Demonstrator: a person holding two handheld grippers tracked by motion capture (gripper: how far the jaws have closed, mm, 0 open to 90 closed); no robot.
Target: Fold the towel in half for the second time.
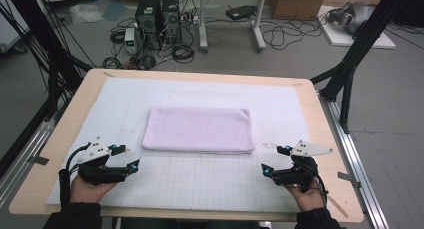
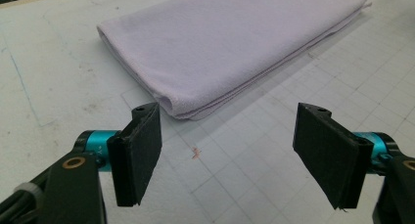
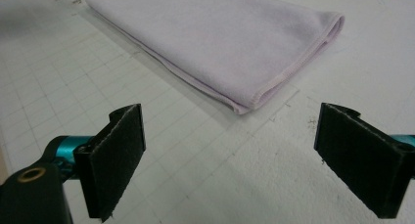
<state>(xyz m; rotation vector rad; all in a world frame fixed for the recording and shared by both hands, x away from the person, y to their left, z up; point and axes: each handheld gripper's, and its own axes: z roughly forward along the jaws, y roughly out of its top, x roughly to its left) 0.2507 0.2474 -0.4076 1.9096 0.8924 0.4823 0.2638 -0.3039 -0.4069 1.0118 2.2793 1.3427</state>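
Towel (image 1: 198,129) folded flat, centre of bench (image 1: 320,129), long axis running left-right in frame. Your left tongs (image 1: 126,157) and right tongs (image 1: 275,160) both wide apart, empty, each just below-outside near towel corner. Neither nearer; reach up-inward.

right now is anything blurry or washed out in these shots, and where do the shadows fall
High view: soft and low in detail, even light, faint shadow under the folded towel along its near edge. Left gripper view: towel and mat sharp, the near black pads slightly soft. Right gripper view: towel a bit pale and bright, a soft shadow along its near edge.
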